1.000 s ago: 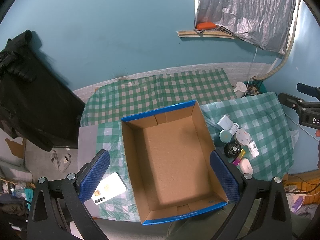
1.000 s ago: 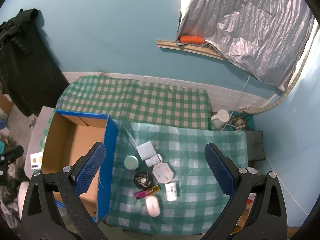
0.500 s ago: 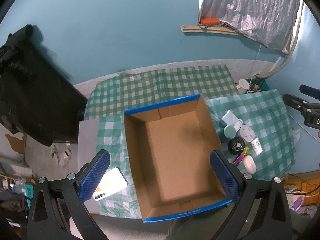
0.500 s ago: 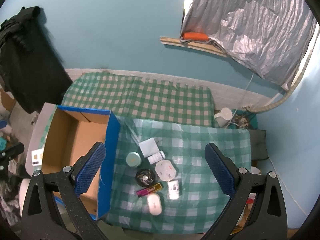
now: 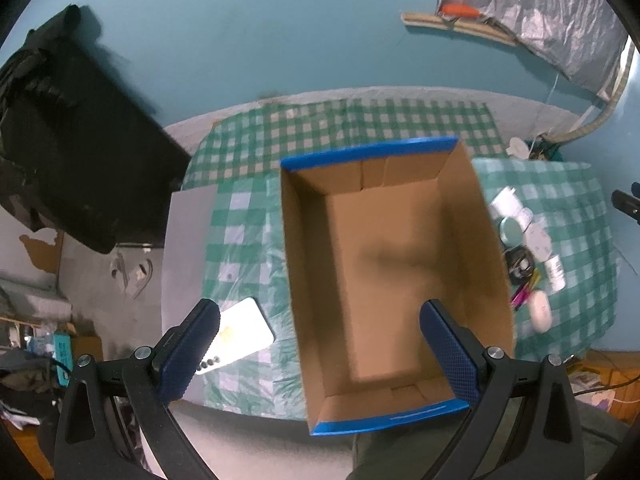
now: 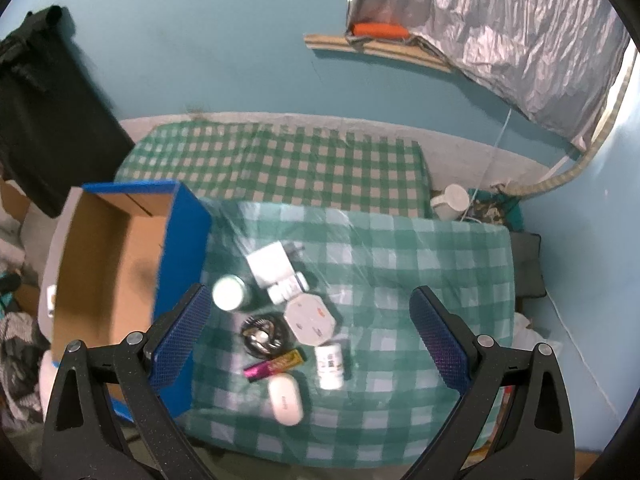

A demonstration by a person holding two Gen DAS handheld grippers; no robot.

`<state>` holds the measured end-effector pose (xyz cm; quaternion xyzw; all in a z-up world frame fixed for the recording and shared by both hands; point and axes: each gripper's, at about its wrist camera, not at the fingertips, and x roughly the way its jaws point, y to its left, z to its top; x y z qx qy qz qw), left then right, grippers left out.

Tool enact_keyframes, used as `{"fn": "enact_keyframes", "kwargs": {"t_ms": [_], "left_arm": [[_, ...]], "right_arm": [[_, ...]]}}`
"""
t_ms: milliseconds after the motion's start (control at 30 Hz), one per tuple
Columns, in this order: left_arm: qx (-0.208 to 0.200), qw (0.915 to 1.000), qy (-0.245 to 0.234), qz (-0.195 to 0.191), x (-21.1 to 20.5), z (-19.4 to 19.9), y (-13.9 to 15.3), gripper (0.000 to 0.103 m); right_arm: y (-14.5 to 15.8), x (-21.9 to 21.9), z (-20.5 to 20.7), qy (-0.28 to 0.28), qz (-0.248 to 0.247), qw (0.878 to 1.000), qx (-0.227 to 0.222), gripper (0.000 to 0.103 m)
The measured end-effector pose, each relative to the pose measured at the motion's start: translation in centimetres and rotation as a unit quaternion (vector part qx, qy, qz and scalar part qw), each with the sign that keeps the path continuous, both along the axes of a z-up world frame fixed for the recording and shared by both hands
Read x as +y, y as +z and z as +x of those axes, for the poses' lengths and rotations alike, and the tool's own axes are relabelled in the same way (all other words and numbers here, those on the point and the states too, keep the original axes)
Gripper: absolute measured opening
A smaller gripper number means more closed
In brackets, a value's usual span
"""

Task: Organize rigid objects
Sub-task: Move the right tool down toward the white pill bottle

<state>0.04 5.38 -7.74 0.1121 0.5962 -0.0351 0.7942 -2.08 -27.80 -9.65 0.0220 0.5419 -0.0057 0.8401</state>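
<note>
Two pairs of blue-padded fingers stand spread and grip nothing: the left gripper (image 5: 320, 354) hangs above the open cardboard box (image 5: 394, 280), the right gripper (image 6: 310, 338) above small items on the green checked surface (image 6: 420, 272). Compared with a second ago, both views have shifted lower and closer, leaving the pictures blurred. A white case (image 6: 285, 398), pill bottle (image 6: 329, 365), black disc (image 6: 263, 336) and round tin (image 6: 229, 292) lie beside the box; labels are unreadable. A white phone (image 5: 236, 338) sits partly behind the left pad.
</note>
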Motion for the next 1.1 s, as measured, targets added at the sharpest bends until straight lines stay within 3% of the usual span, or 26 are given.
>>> {"fn": "enact_keyframes", "kwargs": {"t_ms": [500,667,833,1000,1100], "left_arm": [[0.068,0.9971,0.032,0.005,2.8,-0.6,-6.4,0.098],[0.092,0.9945,0.050,-0.007,3.8,-1.0,-8.3,0.082],[0.104,0.9930,0.053,-0.015,4.1,-1.5,-9.7,0.078],[0.115,0.9919,0.049,-0.018,4.2,-1.6,-10.8,0.059],[0.125,0.9908,0.048,-0.019,4.2,-1.8,-11.6,0.041]], "right_arm": [[-8.2,-1.9,-1.1,-0.006,0.000,0.998,0.059,0.099],[-10.6,-2.3,-1.4,-0.010,0.002,0.997,0.078,0.096],[-12.7,-2.5,-1.7,-0.010,0.005,0.996,0.092,0.096],[-14.7,-2.7,-2.0,-0.008,0.004,0.994,0.113,0.087],[-15.5,-2.8,-2.2,-0.007,0.005,0.993,0.122,0.086]]}}
